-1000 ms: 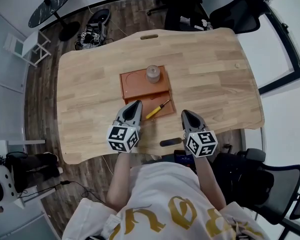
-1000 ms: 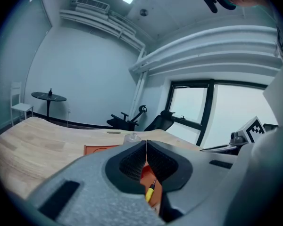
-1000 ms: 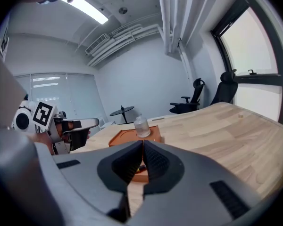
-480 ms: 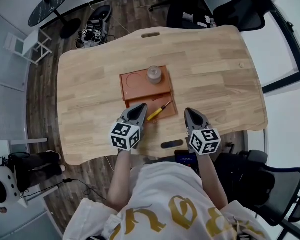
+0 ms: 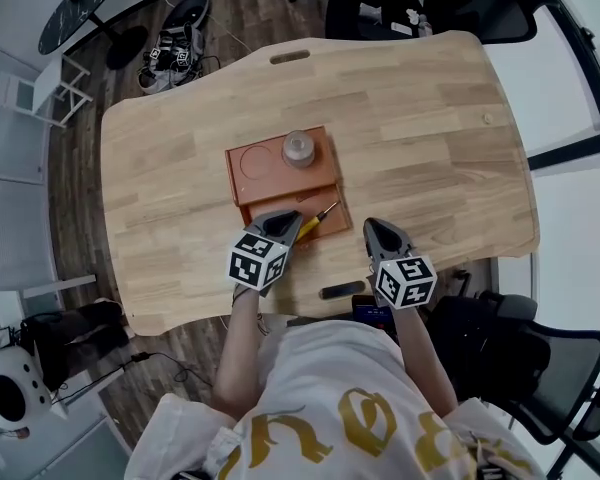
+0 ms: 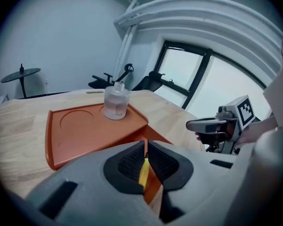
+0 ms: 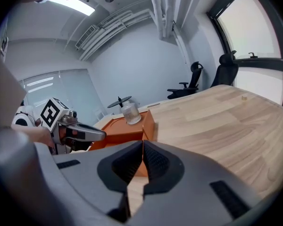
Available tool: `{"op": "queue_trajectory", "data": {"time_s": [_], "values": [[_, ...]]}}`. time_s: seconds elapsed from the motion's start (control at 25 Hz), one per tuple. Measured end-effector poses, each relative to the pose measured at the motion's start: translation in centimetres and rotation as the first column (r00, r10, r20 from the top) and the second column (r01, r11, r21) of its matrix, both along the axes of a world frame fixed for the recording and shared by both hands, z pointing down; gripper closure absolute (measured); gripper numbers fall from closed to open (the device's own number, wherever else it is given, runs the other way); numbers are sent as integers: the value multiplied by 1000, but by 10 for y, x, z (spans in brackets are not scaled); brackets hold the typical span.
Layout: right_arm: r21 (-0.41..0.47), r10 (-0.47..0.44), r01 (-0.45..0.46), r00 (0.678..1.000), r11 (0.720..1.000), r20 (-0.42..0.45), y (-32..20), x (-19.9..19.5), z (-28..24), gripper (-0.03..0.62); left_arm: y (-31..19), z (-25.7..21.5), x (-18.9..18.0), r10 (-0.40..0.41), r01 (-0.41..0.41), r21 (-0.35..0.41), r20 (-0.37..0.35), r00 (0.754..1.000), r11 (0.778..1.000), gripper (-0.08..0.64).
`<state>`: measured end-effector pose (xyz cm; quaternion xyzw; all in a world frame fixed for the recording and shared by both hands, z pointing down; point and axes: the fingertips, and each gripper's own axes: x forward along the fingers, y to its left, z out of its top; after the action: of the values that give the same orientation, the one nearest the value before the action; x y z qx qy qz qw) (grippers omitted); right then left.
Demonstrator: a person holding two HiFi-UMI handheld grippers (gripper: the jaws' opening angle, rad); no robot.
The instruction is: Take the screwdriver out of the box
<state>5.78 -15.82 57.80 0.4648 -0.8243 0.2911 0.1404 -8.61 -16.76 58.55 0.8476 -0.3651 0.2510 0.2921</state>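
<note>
An orange box (image 5: 270, 173) lies mid-table, and its shallow front compartment holds the screwdriver (image 5: 314, 222), which has a yellow handle and its shaft pointing up-right. My left gripper (image 5: 294, 218) is shut and hangs tilted down right over the handle's near end. In the left gripper view the yellow handle (image 6: 144, 172) shows through the slit below the closed left gripper (image 6: 146, 142); nothing is clamped. The right gripper (image 5: 371, 225) hovers just right of the box, its pads together and nothing between them, as the right gripper view (image 7: 142, 142) also shows.
A clear lidded jar (image 5: 298, 148) stands on the box's raised back part. A black oblong object (image 5: 341, 289) lies at the table's near edge. Office chairs (image 5: 480, 8) stand beyond the far side. Bare wood (image 5: 430, 138) spreads right of the box.
Both grippers have sunk toward the table. The left one has tipped downward and moved forward, from beside the box's front corner to over the screwdriver handle.
</note>
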Motion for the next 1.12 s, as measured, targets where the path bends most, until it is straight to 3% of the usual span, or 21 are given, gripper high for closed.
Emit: {"op": "queue_trajectory", "data": {"time_s": [0.24, 0.52, 0.8, 0.96, 1.04, 1.12], "values": [[-32, -1, 1, 1000, 999, 9, -14, 6, 18, 581, -7, 31, 8, 76, -71, -67, 75, 994, 995, 545], [-67, -8, 8, 1000, 998, 0, -21, 4, 31, 580, -3, 59, 20, 206, -183, -172, 126, 970, 968, 437], [-97, 10, -10, 1000, 995, -2, -29, 11, 41, 580, 1, 83, 33, 381, -327, -246, 222, 898, 913, 414], [-104, 20, -20, 1000, 994, 1, -38, 14, 44, 580, 0, 91, 39, 435, -371, -269, 240, 868, 889, 413], [-107, 20, -20, 1000, 994, 2, -40, 15, 45, 580, 0, 95, 42, 470, -403, -266, 276, 838, 875, 411], [-109, 16, -15, 1000, 994, 2, -42, 15, 45, 580, 0, 98, 43, 506, -442, -251, 338, 793, 861, 411]]}}
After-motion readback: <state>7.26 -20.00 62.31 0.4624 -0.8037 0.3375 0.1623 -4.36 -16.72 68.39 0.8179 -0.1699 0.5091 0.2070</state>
